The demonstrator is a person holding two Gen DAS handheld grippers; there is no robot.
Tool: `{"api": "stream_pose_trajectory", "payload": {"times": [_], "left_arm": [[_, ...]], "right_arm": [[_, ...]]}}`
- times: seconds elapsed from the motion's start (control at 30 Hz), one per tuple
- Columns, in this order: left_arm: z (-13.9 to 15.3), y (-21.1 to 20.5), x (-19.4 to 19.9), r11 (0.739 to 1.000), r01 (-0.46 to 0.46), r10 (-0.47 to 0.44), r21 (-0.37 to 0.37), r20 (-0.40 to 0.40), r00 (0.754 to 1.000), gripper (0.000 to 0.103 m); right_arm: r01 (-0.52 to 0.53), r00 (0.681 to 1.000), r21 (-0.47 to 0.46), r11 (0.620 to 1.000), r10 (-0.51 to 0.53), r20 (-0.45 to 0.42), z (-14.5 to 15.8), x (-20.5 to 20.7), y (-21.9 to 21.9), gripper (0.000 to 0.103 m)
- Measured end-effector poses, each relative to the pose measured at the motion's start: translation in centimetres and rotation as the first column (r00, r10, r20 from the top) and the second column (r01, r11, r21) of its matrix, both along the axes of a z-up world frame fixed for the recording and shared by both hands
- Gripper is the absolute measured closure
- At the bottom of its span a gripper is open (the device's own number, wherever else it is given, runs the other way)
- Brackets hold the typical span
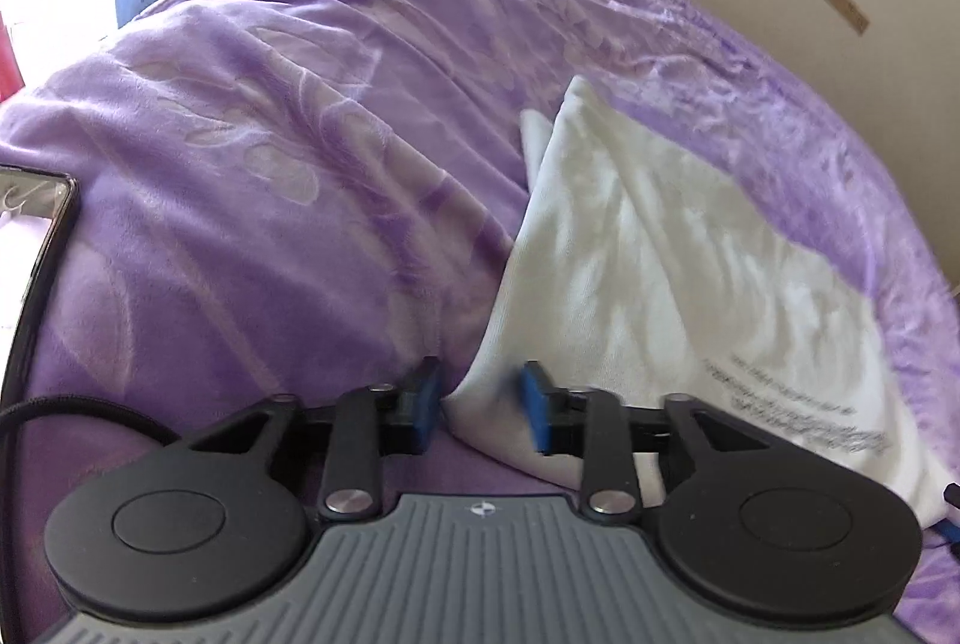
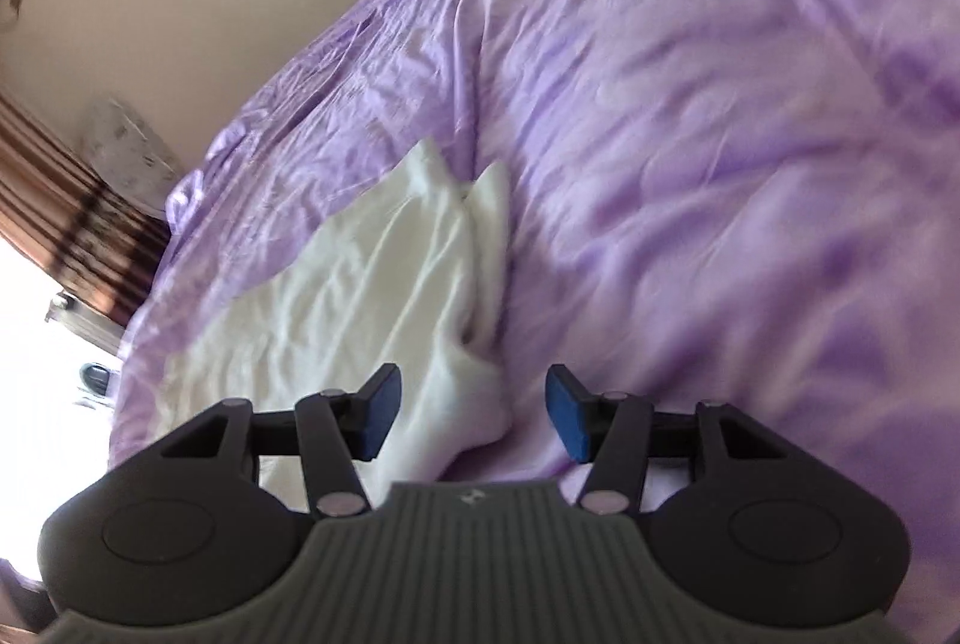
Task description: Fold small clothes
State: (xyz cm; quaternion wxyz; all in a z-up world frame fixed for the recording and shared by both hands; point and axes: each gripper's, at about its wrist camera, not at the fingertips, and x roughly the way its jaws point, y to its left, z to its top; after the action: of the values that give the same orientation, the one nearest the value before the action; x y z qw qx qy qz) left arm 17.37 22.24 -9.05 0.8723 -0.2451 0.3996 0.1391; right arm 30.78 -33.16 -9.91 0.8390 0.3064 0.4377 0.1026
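Left wrist view: my left tool (image 1: 480, 413) low over bed (image 1: 270, 152), pads not pressing, corner of white garment (image 1: 648, 260) between them. Garment lies toward bed's wall edge. Close only once cloth sits deep.

Right wrist view: my right tool (image 2: 474, 413) released, straddling garment's (image 2: 360, 296) other corner; nudge toward cloth, pinch both layers.

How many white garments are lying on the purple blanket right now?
1. A single white garment lies on the purple blanket, its near corner between the left gripper pads and its other near corner by the right gripper. Anything beneath it would be hidden.
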Motion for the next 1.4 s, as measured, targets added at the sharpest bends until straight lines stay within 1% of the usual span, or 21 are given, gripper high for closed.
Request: {"api": "stream_pose_trajectory", "payload": {"times": [0.03, 0.07, 0.1, 0.17, 0.2, 0.27, 0.3, 0.33, 0.4, 0.47, 0.6, 0.77, 0.97, 1.0, 1.07, 1.17, 1.2, 1.27, 1.3, 1.33, 1.4], "left_arm": [[0.0, -0.3, 0.0, 1.0, 0.009, -0.009, 0.024, -0.008, 1.0, 0.087], [0.0, -0.4, 0.0, 0.999, 0.013, -0.012, 0.043, -0.013, 1.0, 0.088], [0.0, -0.5, 0.0, 0.999, 0.017, -0.017, 0.051, -0.015, 1.0, 0.089], [0.0, -0.5, 0.0, 0.998, 0.019, -0.018, 0.059, -0.025, 1.0, 0.09], [-0.1, -0.5, 0.0, 0.998, 0.021, -0.019, 0.064, -0.033, 0.999, 0.091], [-0.1, -0.8, 0.1, 0.996, 0.027, -0.024, 0.084, -0.048, 0.999, 0.091], [-0.1, -0.9, 0.3, 0.995, 0.033, -0.028, 0.096, -0.056, 0.998, 0.091], [-0.1, -1.0, 0.3, 0.994, 0.037, -0.031, 0.104, -0.063, 0.998, 0.091], [0.0, -1.1, 0.3, 0.992, 0.047, -0.037, 0.121, -0.083, 0.996, 0.091], [0.0, -1.2, 0.3, 0.989, 0.059, -0.046, 0.138, -0.099, 0.994, 0.09], [0.4, -2.0, 0.3, 0.978, 0.087, -0.062, 0.187, -0.133, 0.989, 0.09], [1.1, -2.5, -0.4, 0.972, 0.104, -0.07, 0.212, -0.163, 0.984, 0.088], [2.2, -3.1, -1.4, 0.961, 0.098, -0.046, 0.257, -0.199, 0.979, 0.09], [2.5, -3.0, -1.6, 0.964, 0.088, -0.041, 0.25, -0.187, 0.981, 0.09], [3.3, -2.5, -2.2, 0.976, 0.067, -0.041, 0.207, -0.128, 0.991, 0.088], [4.2, -1.6, -2.9, 0.995, 0.031, -0.029, 0.09, -0.03, 0.999, 0.087], [4.3, -1.4, -2.9, 0.998, 0.02, -0.019, 0.056, -0.011, 1.0, 0.085], [4.3, -0.6, -2.8, 1.0, 0.002, -0.002, -0.015, 0.029, 1.0, 0.076], [4.3, -0.3, -2.4, 0.999, 0.007, -0.005, -0.045, 0.04, 0.999, 0.067], [4.4, -0.1, -1.8, 0.998, 0.022, -0.019, -0.064, 0.047, 0.999, 0.063], [4.5, 0.0, -0.7, 0.997, 0.041, -0.038, -0.058, 0.055, 0.998, 0.062]], "right_arm": [[0.007, 1.0, 0.015, 1.0, -0.006, -0.029, -0.7, 0.2, 0.2, 0.075], [0.021, 0.999, 0.004, 1.0, -0.021, -0.046, -1.1, 0.2, 0.6, 0.099], [0.038, 0.998, -0.008, 0.999, -0.038, -0.045, -1.1, 0.0, 0.7, 0.1], [0.039, 0.999, -0.042, 0.998, -0.038, 0.025, 0.5, -0.9, 1.1, 0.102], [0.019, 0.996, -0.088, 0.996, -0.012, 0.083, 2.0, -1.5, 1.7, 0.102], [-0.042, 0.984, -0.259, 0.965, 0.085, 0.155, 4.5, -2.4, 3.6, 0.103], [-0.068, 0.983, -0.333, 0.94, 0.119, 0.137, 4.7, -2.5, 4.3, 0.103], [-0.085, 0.987, -0.372, 0.924, 0.129, 0.095, 4.0, -2.3, 4.8, 0.103], [-0.108, 0.993, -0.415, 0.903, 0.121, 0.005, 1.5, -1.7, 4.9, 0.103], [-0.112, 0.994, -0.431, 0.895, 0.109, -0.033, -0.4, -1.5, 4.9, 0.103], [-0.123, 0.992, -0.475, 0.871, 0.126, -0.026, 0.0, -2.0, 5.2, 0.103], [-0.124, 0.99, -0.535, 0.836, 0.14, -0.011, 0.4, -2.6, 6.1, 0.103], [-0.054, 0.992, -0.642, 0.765, 0.114, 0.052, 1.7, -5.2, 7.0, 0.098], [-0.038, 0.992, -0.656, 0.754, 0.105, 0.064, 2.0, -5.4, 7.0, 0.094], [-0.014, 0.992, -0.653, 0.757, 0.095, 0.089, 2.7, -5.9, 6.8, 0.092], [-0.005, 0.984, -0.644, 0.765, 0.117, 0.132, 4.0, -6.3, 7.3, 0.085], [-0.011, 0.981, -0.639, 0.769, 0.133, 0.144, 4.5, -6.3, 7.7, 0.08], [-0.037, 0.971, -0.625, 0.78, 0.175, 0.16, 5.1, -6.3, 8.7, 0.077], [-0.056, 0.967, -0.614, 0.787, 0.196, 0.164, 5.3, -6.1, 9.3, 0.077], [-0.076, 0.962, -0.597, 0.799, 0.216, 0.166, 5.5, -6.0, 9.9, 0.076], [-0.133, 0.951, -0.562, 0.817, 0.264, 0.159, 5.7, -5.4, 11.3, 0.071]]}}
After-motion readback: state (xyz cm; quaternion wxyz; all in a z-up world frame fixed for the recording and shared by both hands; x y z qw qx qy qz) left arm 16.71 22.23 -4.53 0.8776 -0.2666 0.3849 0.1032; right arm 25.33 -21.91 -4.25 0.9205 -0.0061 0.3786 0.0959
